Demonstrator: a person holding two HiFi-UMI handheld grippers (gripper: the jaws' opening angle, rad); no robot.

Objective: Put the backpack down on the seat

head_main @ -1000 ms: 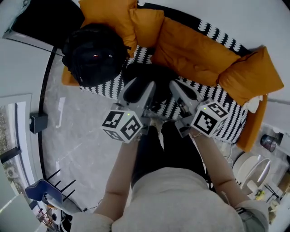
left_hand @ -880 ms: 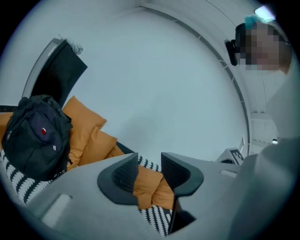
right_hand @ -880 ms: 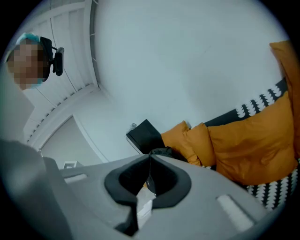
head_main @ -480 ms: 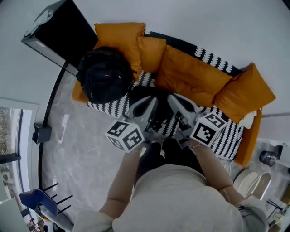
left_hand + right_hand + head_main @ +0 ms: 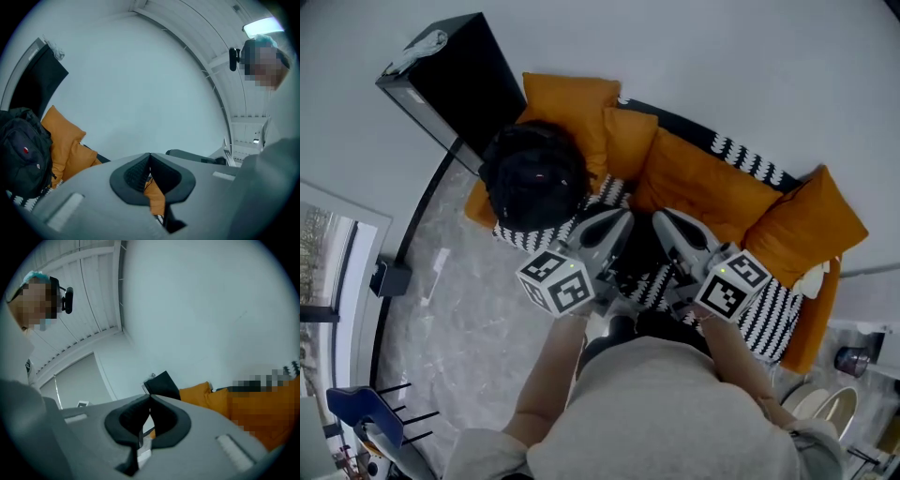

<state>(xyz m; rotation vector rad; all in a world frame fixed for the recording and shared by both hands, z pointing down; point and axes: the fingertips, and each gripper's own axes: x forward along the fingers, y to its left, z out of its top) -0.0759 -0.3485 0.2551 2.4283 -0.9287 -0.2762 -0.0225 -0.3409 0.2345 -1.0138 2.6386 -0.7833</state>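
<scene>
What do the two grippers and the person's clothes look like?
Both the left gripper and right gripper are grey with black ribbed pads. Each carries a white cube with black square markers. The person wears a light grey top.

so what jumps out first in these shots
The bright orange cushions along the black-and-white patterned sofa catch the eye first. A bulky black backpack sits at the sofa's left end in the head view, against a cushion. In front, the left tongs and right tongs are both shut and empty.
</scene>
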